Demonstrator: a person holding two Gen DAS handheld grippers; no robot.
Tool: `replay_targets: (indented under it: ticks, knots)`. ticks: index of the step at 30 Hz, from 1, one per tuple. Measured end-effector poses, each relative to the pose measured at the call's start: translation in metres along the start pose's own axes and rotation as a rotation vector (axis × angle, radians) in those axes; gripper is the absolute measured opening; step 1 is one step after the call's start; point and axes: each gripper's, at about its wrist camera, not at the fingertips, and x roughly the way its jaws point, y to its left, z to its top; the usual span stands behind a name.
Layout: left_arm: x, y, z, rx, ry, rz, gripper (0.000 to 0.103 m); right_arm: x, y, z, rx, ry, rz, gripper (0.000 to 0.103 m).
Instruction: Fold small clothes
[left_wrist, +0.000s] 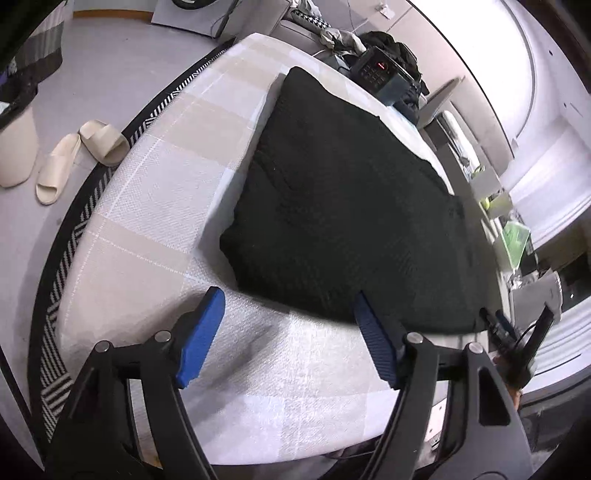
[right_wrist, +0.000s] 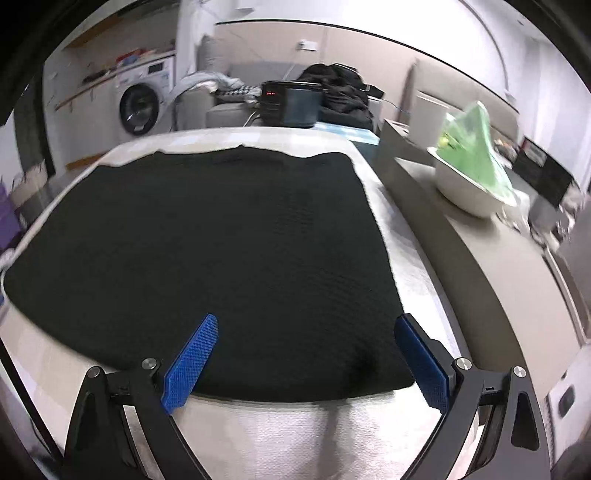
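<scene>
Black knitted garment lying flat on the pale checked table cover, both tongs empty above its near edge.

The black knitted garment (left_wrist: 343, 206) looks soft, limp and fairly thick, folded into a rough rectangle on the pale checked woven table cover (left_wrist: 155, 206); I judge it light, not fragile, its textured knit unlikely to slip between ridged pads. The left gripper (left_wrist: 286, 332) hovers over the near left corner, its blue pads spread moderately apart with nothing between them. The right gripper (right_wrist: 306, 354) stands wide over the near right part of the hem, also empty. Best hold, in my view: pinch the near corners through all layers, since a single layer would sag and unfold.
</scene>
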Motion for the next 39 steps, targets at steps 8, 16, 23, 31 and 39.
replay_targets:
  ticks: [8,16,23,31,39]
  knots:
    - [0.006,0.004,0.007,-0.061,-0.041,-0.041,0.070,0.020,-0.040,-0.013,0.145,0.113,0.057,0.098]
    - [0.024,-0.001,0.024,-0.099,-0.097,0.020,0.059,0.015,-0.119,-0.030,0.540,0.207,0.227,0.088]
    - [0.036,0.010,0.031,-0.176,-0.115,0.004,0.027,0.028,-0.113,-0.025,0.726,0.140,0.387,0.053]
    - [0.023,-0.005,0.031,-0.089,-0.169,0.023,0.012,0.014,-0.106,0.002,0.669,0.033,0.316,0.012]
    - [0.024,0.003,0.024,-0.096,-0.149,0.022,0.012,0.029,-0.122,-0.020,0.753,0.201,0.352,0.037]
